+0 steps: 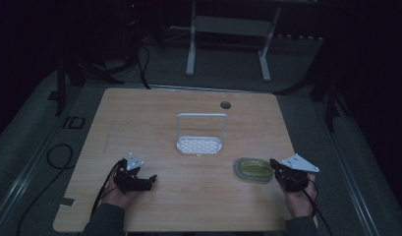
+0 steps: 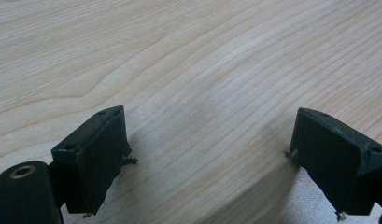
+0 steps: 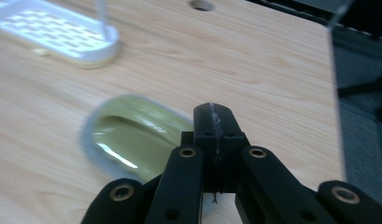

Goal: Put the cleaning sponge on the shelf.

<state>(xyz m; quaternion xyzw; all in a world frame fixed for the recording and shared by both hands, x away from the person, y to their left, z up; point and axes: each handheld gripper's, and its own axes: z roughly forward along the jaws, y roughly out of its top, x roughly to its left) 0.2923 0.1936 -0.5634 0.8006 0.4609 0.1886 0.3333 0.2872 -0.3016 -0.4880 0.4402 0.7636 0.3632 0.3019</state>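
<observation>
Two risks stand out: the right gripper, its jaws clenched on nothing, could shove the green dish across the table or chip its rim. That dish sits just at the gripper's nine o'clock in the high view. The left gripper rests spread wide, well apart.

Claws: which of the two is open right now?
The left claw is open, jaws standing wide apart over bare table. The right claw, beside the green dish, has its jaws pressed together.
</observation>
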